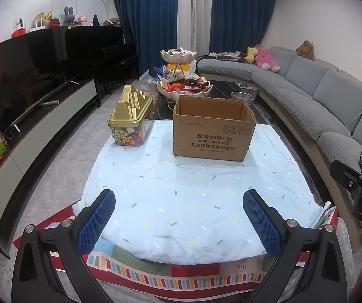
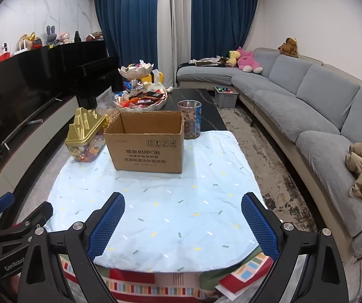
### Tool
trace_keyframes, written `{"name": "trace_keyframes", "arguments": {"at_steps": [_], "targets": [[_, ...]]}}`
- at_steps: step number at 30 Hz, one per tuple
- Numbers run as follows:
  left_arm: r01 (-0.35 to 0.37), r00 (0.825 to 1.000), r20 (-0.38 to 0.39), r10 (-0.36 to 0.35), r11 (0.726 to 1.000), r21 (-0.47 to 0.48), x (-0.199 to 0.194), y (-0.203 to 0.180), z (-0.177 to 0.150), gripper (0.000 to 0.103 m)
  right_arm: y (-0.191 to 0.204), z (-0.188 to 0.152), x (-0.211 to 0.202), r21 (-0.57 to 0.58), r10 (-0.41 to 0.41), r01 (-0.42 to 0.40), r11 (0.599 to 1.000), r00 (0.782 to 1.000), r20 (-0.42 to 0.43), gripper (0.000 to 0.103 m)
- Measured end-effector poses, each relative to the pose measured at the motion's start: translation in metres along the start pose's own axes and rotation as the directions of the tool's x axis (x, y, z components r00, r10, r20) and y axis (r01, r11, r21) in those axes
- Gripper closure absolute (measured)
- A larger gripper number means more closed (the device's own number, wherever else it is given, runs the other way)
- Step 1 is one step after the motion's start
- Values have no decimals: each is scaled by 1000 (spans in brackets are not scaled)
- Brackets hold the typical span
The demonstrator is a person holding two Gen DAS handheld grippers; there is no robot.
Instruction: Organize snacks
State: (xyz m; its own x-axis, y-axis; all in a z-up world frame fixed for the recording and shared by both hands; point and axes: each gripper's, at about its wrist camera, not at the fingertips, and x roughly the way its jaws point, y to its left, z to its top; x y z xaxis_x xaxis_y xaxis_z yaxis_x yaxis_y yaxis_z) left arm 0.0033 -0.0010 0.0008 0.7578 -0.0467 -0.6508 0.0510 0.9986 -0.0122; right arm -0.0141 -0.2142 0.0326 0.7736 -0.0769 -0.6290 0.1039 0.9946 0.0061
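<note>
An open brown cardboard box [image 1: 212,131] [image 2: 146,144] stands on a pale blue cloth [image 1: 193,192] [image 2: 160,202] over the table. Left of it sits a clear candy container with a gold lid [image 1: 130,118] [image 2: 86,136]. Behind the box a clear jar of brown snacks [image 2: 190,118] [image 1: 242,98] rises, and a tiered white dish of wrapped snacks [image 1: 183,85] [image 2: 140,101] stands further back. My left gripper [image 1: 179,217] is open above the near cloth, empty. My right gripper [image 2: 183,219] is open as well, holding nothing.
A grey sofa [image 2: 307,106] [image 1: 319,93] with plush toys runs along the right. A black television and low cabinet [image 1: 42,75] line the left wall. A grey bin [image 2: 225,96] sits on the floor by the sofa. A striped mat [image 1: 170,275] lies under the cloth's near edge.
</note>
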Motion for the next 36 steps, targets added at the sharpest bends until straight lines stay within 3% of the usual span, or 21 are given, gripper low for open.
{"name": "trace_keyframes", "arguments": {"at_steps": [36], "targets": [[0, 1000, 5, 0, 1000, 2, 0, 3, 2, 0, -1, 0, 1, 1, 1, -1, 1000, 1000, 2, 9]]}}
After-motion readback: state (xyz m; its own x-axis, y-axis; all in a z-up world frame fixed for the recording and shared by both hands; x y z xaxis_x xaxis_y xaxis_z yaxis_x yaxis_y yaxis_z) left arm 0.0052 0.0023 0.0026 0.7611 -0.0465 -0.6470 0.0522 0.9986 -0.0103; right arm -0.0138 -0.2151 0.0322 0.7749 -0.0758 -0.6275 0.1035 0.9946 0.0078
